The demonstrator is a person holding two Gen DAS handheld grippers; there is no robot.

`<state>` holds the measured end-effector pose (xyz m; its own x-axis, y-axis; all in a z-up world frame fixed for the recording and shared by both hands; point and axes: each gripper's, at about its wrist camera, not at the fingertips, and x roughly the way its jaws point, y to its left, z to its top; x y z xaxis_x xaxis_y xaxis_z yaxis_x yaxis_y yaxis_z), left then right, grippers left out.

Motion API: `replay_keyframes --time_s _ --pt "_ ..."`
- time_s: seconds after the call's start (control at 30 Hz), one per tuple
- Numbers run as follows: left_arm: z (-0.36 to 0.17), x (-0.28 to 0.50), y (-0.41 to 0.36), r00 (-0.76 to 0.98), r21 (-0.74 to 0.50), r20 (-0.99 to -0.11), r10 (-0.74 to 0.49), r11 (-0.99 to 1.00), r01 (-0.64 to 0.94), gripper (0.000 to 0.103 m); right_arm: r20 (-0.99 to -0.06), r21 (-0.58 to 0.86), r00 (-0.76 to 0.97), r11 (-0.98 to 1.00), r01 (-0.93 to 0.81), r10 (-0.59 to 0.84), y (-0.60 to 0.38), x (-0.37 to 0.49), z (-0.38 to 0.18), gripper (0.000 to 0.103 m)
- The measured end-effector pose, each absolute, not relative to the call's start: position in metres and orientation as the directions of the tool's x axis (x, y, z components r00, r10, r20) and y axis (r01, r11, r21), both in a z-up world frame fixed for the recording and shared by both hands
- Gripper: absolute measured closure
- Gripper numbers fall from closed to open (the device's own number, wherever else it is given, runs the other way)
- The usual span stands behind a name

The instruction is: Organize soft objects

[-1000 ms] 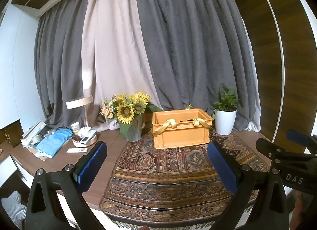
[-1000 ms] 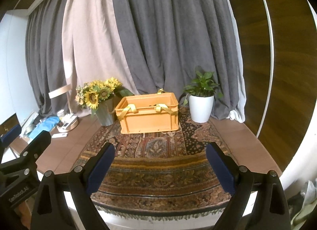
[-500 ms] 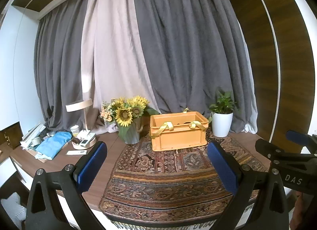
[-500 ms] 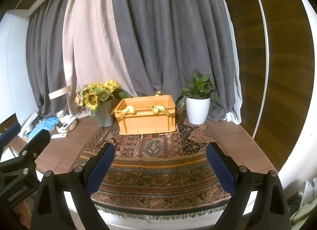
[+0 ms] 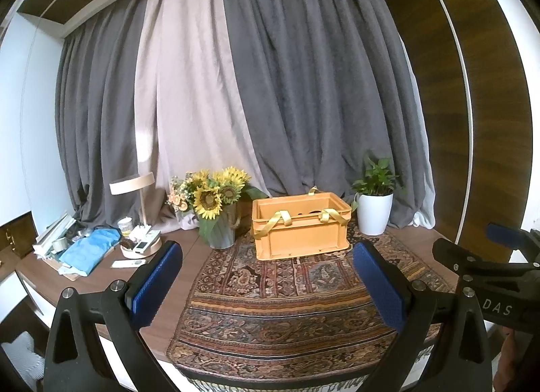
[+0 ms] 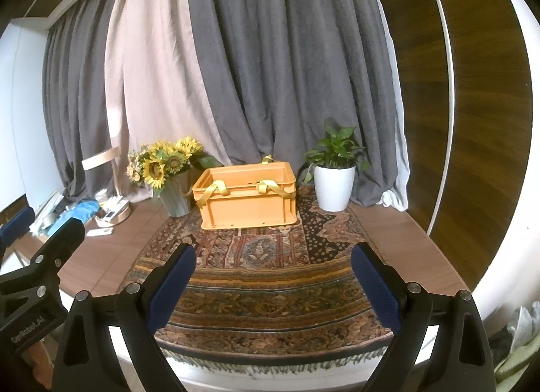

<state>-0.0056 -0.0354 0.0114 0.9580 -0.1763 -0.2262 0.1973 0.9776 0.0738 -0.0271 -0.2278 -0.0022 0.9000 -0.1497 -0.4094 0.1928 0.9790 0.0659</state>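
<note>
- Left wrist view: my left claw (image 5: 266, 282) is released, its two blue pads spread wide with nothing between them. It hangs over the near edge of a patterned rug (image 5: 287, 294) that covers the tabletop (image 5: 168, 253).
- Straight ahead, well apart from the claw, one orange crate (image 5: 300, 228) stands on the far end of the rug, its long side facing me and its long axis running left to right. Yellow straps (image 5: 280, 219) drape over its front rim; I count two loops there and a third peeking above the back rim. What lies inside is hidden.
- Left of the crate stands one vase of sunflowers (image 5: 216, 203), just beside it. Right of it stands one potted plant (image 5: 374, 209) in a white pot. Far left I see one lamp (image 5: 135, 189) and one blue cloth (image 5: 89, 250) among small clutter.
- My right claw (image 5: 499, 257) shows at the right edge, side on.
- Right wrist view: my right claw (image 6: 273, 285) is also released and holds nothing, over the rug's near fringe.
- The crate (image 6: 248, 196) lies straight ahead, slightly left of centre, well apart. I judge both claws about equally far from it, so either could reach forward first.
- My left claw's body (image 6: 37, 257) shows at the left edge.
</note>
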Motion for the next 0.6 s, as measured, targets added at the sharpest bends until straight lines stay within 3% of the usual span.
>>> replay_keyframes --time_s 0.6 --pt "0.0124 -0.0058 -0.0412 0.959 0.078 -0.224 -0.176 0.977 0.198 0.0 -0.413 0.064 0.898 0.979 0.196 -0.153 -0.2295 -0.0253 -0.0019 0.009"
